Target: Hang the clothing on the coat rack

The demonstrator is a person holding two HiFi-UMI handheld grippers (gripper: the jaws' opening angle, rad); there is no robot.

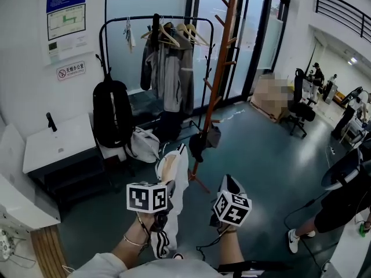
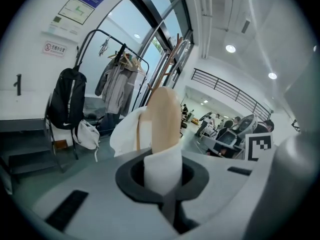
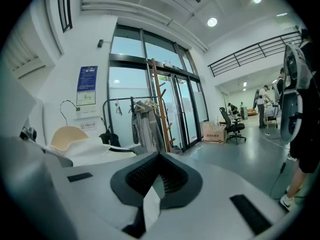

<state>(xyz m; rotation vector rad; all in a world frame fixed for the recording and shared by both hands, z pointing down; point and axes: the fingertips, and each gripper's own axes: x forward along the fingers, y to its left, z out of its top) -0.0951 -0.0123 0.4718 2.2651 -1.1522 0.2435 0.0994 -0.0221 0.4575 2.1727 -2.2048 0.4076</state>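
Observation:
A white garment (image 1: 175, 169) with dark trim hangs on a pale wooden hanger (image 2: 165, 118). My left gripper (image 1: 167, 185) is shut on the hanger's cloth-covered end, seen close up in the left gripper view (image 2: 162, 176). My right gripper (image 1: 231, 185) holds another part of the garment, and a strip of white cloth (image 3: 150, 207) sits pinched in its jaws. The black clothes rail (image 1: 156, 19) with grey jackets (image 1: 171, 68) on hangers stands ahead against the glass. A tall wooden coat tree (image 1: 222, 62) stands just right of it. Both are well beyond the grippers.
A black backpack (image 1: 110, 119) and a white bag (image 1: 144, 144) rest by the rail's left side. A white sink counter (image 1: 58, 145) is at the left. Dark clothing (image 1: 200, 143) hangs low on the coat tree. An office chair (image 1: 301, 112), boxes (image 1: 272, 95) and a person (image 1: 342, 204) are at the right.

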